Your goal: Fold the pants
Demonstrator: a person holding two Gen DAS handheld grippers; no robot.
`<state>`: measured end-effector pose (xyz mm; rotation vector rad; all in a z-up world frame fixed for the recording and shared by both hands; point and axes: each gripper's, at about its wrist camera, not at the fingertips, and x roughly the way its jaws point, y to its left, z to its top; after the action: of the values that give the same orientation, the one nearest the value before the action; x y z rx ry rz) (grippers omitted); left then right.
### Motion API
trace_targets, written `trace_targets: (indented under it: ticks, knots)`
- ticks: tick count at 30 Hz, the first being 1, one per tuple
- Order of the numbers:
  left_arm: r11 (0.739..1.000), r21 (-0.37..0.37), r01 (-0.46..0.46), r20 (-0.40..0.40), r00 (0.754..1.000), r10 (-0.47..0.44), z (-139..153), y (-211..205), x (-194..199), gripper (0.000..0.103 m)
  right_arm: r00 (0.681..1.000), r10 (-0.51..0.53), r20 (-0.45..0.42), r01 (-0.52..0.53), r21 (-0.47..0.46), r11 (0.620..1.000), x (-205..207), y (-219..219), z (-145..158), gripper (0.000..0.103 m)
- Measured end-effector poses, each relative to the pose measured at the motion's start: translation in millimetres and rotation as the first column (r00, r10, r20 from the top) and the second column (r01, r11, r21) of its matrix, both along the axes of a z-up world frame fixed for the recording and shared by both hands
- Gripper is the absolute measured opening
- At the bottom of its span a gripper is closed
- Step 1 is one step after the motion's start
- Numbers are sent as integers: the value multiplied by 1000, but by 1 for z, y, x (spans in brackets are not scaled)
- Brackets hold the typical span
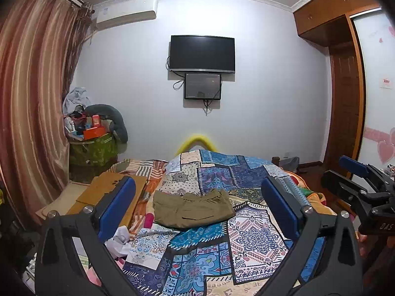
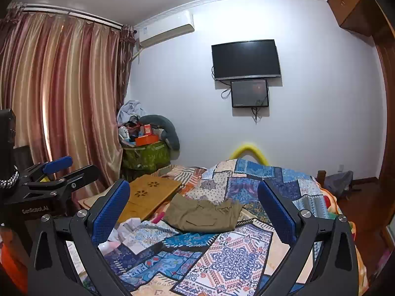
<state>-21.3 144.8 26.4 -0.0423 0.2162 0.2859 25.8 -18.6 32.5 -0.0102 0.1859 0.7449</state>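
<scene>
At the far left hang long striped curtains in brown, rose and cream satin (image 1: 32,93), reaching the floor beside the bed. Next to them a green patterned fabric bin (image 1: 95,151) is heaped with clutter, an orange box (image 1: 95,131) on top and a grey curved cushion (image 1: 112,118) draped over it. A white wall air conditioner (image 1: 127,12) is mounted above; its small label is too blurred to read.

A light wooden lap desk with flower-shaped cut-outs (image 2: 150,192) lies on the left part of the bed, with crumpled white paper (image 2: 128,229) near its front edge.

The left gripper (image 1: 197,204), black with blue-padded fingers (image 1: 116,209), hovers above the bed with its jaws spread wide, gripping nothing. Seen from the right wrist view, its body carries white lettering that looks like "GenRobot.AI".

The olive-khaki pants (image 1: 193,208), already folded into a compact bundle with a pocket flap on top, lie in the middle of the blue, white and orange patchwork bedspread (image 1: 256,236), apart from both grippers. A black flat television (image 1: 202,53) hangs on the white wall behind, a smaller dark screen (image 1: 202,86) just beneath it.

The right gripper (image 2: 193,208) likewise hovers with its blue-padded jaws wide and unoccupied; in the left wrist view its side reads "DAS". At the right stands a brown wooden wardrobe (image 1: 345,103), its pale panel carrying pink hearts (image 1: 385,150) and a small unreadable sticker.
</scene>
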Motion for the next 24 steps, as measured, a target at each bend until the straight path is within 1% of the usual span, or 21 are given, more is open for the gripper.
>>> trace_targets:
  ticks: [6, 16, 19, 24]
  knots:
    - [1000, 13, 12, -2, 1000, -12, 0, -3, 0, 103, 1000, -6, -5, 6, 5, 1000, 0, -2, -1, 103]
    - [1000, 15, 22, -6, 1000, -22, -1, -1, 1, 103, 1000, -10, -16, 10, 4, 1000, 2, -4, -2, 103]
    - [1000, 9, 30, -8, 1000, -30, -2, 0, 1, 103, 1000, -12, -17, 12, 6, 1000, 2, -4, -2, 103]
    - [998, -11, 56, -33, 998, -57, -4, 2, 5, 103, 1000, -16, -18, 16, 2, 1000, 2, -3, -1, 103]
